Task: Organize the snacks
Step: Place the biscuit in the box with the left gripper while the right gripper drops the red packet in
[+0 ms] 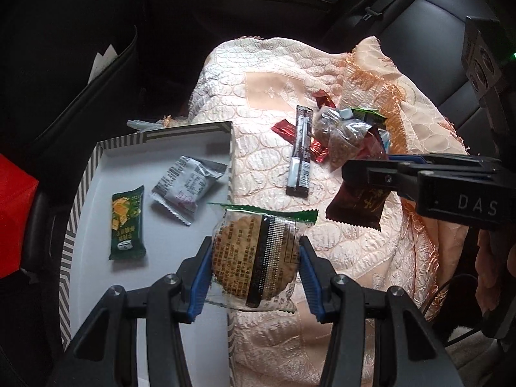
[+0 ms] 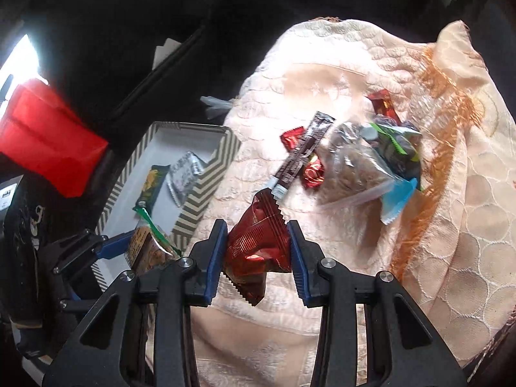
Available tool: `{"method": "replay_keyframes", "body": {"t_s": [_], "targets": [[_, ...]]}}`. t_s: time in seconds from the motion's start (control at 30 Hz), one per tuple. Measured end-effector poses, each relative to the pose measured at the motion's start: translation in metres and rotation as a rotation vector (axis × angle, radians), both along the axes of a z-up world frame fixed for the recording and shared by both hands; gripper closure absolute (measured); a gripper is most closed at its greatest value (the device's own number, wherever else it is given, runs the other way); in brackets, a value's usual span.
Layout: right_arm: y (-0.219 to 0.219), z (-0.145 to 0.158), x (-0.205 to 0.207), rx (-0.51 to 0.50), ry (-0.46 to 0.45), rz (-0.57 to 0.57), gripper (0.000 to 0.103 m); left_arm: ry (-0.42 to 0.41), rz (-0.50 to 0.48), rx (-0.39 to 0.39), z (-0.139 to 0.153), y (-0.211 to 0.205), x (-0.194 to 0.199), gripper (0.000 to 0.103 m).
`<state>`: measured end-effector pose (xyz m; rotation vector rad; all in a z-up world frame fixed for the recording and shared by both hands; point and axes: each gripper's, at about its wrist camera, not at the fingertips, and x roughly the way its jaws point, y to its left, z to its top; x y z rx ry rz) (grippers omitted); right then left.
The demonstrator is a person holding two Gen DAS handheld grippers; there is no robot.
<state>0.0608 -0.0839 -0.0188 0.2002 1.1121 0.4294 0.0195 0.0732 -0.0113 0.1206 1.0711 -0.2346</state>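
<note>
Holding a clear-wrapped round cracker, left gripper jaws pinch only its edges above the striped box rim; crinkly film could slip.

Right gripper jaws clamp a dark-red foil packet, crumpled; the loose pile sits at 1 o'clock on the quilt.

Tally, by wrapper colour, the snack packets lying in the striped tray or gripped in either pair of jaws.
dark green packet: 1
silver-grey packet: 1
clear cracker packet: 1
dark red packet: 1
Total: 4
</note>
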Motion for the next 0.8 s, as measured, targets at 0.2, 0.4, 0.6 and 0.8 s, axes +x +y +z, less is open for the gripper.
{"method": "replay_keyframes", "body": {"t_s": [0.2,0.4,0.6,0.8], "targets": [[0.030,0.013,-0.001,0.003,-0.019,0.068,0.066,-0.020,0.080,0.010,0.008,0.036,0.004,0.050],[0.067,0.021,0.001,-0.005,-0.027,0.142,0.066,-0.016,0.156,0.021,0.006,0.072,0.006,0.050],[0.099,0.022,0.001,-0.015,-0.028,0.204,0.066,0.002,0.220,0.018,-0.004,0.099,0.010,0.050],[0.120,0.020,0.000,-0.024,-0.024,0.240,0.066,0.017,0.252,0.008,-0.013,0.112,0.010,0.050]]}}
